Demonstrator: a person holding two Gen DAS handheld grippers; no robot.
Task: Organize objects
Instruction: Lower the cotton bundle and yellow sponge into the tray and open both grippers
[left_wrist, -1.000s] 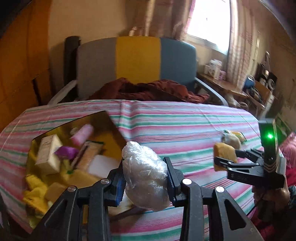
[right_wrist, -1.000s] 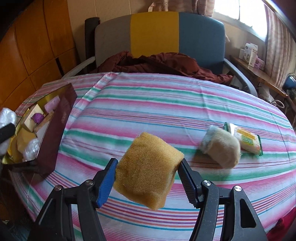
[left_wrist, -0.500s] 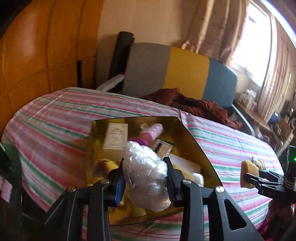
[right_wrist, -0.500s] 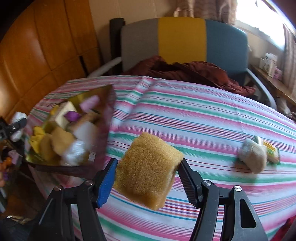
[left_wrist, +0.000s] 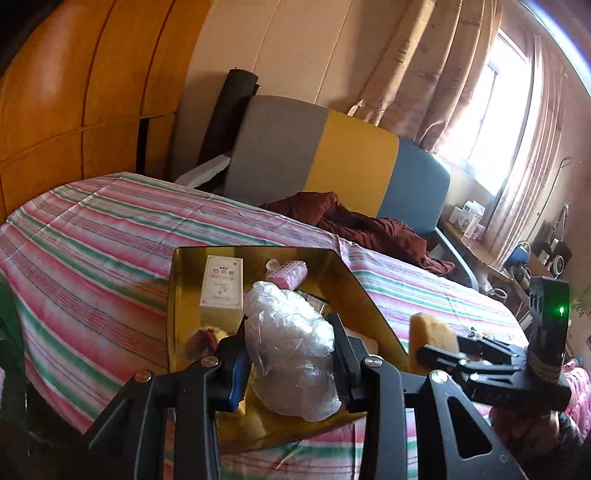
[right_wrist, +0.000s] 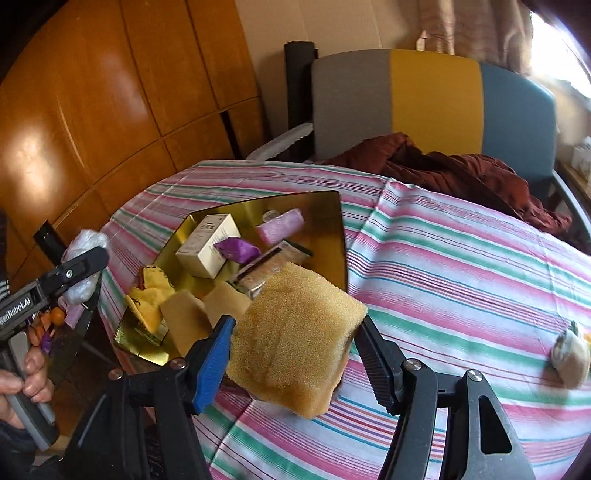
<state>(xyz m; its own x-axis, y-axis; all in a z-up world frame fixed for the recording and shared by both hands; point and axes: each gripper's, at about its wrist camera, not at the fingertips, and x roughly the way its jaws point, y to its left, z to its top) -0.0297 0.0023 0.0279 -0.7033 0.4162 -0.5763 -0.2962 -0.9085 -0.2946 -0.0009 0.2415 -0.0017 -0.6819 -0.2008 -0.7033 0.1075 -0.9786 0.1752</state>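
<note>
My left gripper (left_wrist: 291, 354) is shut on a crumpled clear plastic bag (left_wrist: 291, 350) and hangs over the near end of the gold tray (left_wrist: 358, 295). In the right wrist view that left gripper (right_wrist: 83, 264) sits at the tray's left side. My right gripper (right_wrist: 295, 347) is shut on a yellow-brown sponge block (right_wrist: 295, 339), held above the near right edge of the gold tray (right_wrist: 332, 236). The tray holds a white box (right_wrist: 207, 245), a pink roll (right_wrist: 280, 225), a purple packet (right_wrist: 236, 250) and several yellow sponges and cloths.
The table wears a striped pink, green and white cloth (right_wrist: 461, 266). A beige lump with a green packet (right_wrist: 570, 354) lies at the far right. A grey, yellow and blue chair (right_wrist: 432, 99) with a maroon cloth (right_wrist: 461, 166) stands behind; wooden panels at left.
Both grippers swung left toward the gold tray with their loads. The left one now hangs over the tray; the right one has come up to the tray's near right edge.
</note>
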